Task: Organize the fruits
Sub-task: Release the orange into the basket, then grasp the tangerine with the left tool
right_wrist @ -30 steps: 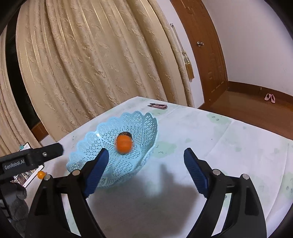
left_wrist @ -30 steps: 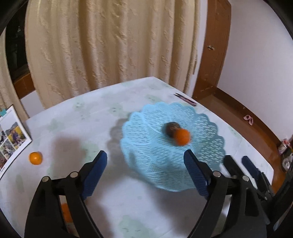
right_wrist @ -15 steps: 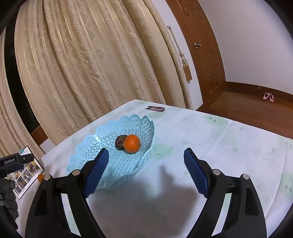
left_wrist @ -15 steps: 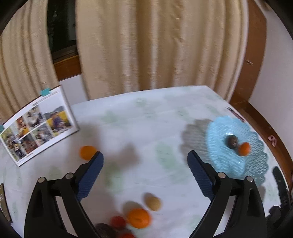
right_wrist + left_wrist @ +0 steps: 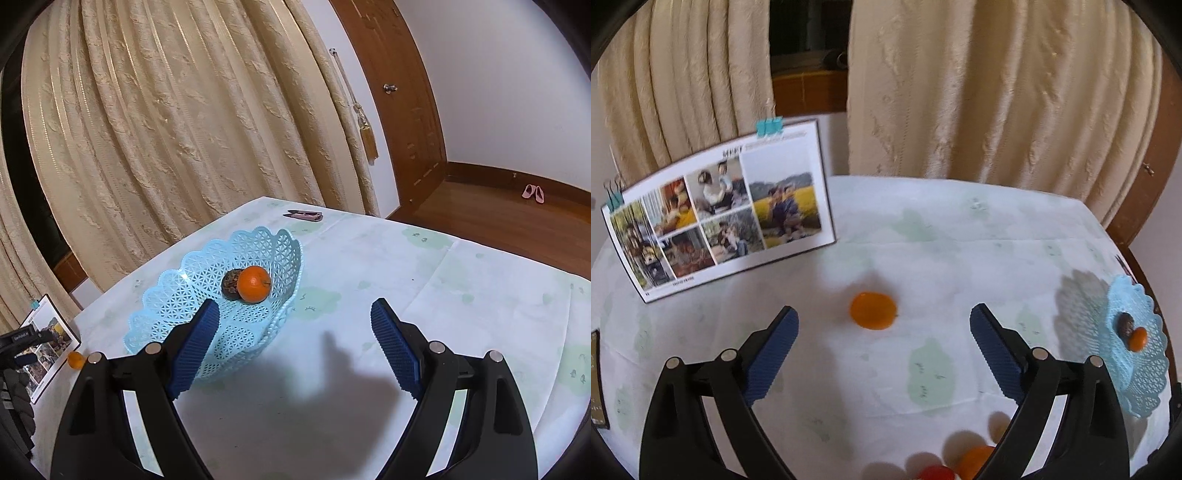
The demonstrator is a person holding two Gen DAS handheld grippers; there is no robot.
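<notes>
Lying alone on the pale tablecloth [image 5: 960,266], a loose orange [image 5: 873,310] sits just beyond the left gripper [image 5: 884,334], a little left of the midline between its two blue pads and well apart from both. It is nearly round, with its slightly longer side running left to right, so no approach angle looks favoured.

- Left gripper: jaws have just been opening and now stand wide, with nothing between them and nothing touched. It is tilted down toward the cloth. Judged the nearer tool for this orange by a long way.
- Right gripper [image 5: 295,343]: jaws wide apart, empty, touching nothing. Its left pad overlaps the near rim of the basket in the picture, but contact cannot be confirmed. In its view the loose orange [image 5: 76,359] is small and far off to the left, beside the photo board [image 5: 48,347].
- Blue lattice basket [image 5: 177,295]: at the far right of the left view [image 5: 1145,369], well apart from the loose orange. It holds one orange [image 5: 253,284] touching a dark round fruit [image 5: 232,284].
- Further fruit: a red one [image 5: 936,473] and an orange one [image 5: 975,459] at the near edge of the left view, partly hidden by the right finger, with another pale rounded item just behind them, too hidden to identify.
- Photo board [image 5: 716,218]: propped upright, to the far left of the loose orange.

Judgement: the loose orange is the likely next pick; the gripper would need to go forward and lower to straddle it.
</notes>
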